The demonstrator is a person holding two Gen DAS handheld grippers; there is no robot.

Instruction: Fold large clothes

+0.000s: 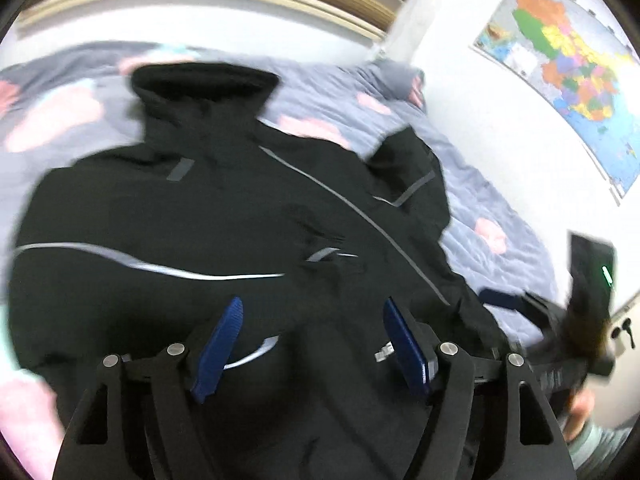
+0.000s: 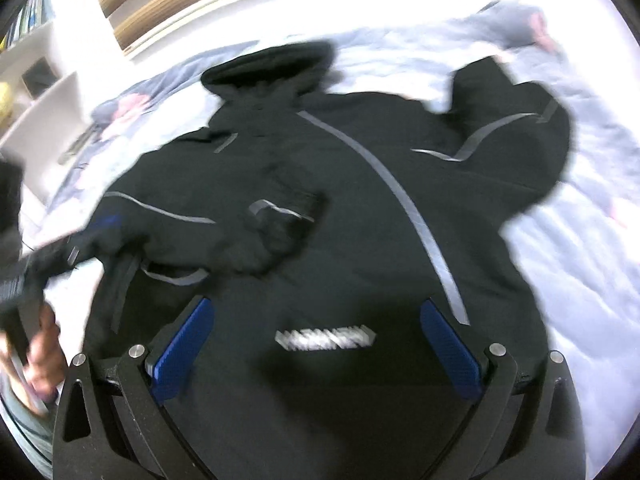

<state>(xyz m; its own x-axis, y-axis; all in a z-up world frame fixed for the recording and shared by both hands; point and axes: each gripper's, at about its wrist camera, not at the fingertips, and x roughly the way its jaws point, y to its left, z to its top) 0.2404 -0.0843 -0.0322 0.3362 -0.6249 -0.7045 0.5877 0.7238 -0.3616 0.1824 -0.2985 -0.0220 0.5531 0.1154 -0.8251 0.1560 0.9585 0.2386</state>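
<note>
Black jacket, grey-striped: laid flat on quilted bed, one sleeve folded across the chest. Left gripper and right gripper: jaws held wide, nothing gripped. Risk noted: slick fabric may be snagged, undoing the folded sleeve.

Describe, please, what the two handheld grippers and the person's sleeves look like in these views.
Both the left gripper and right gripper share one design: black angular linkage arms with round silver pivot pins, and ribbed blue pads on the fingers. The person's sleeve is pale grey-green.
</note>
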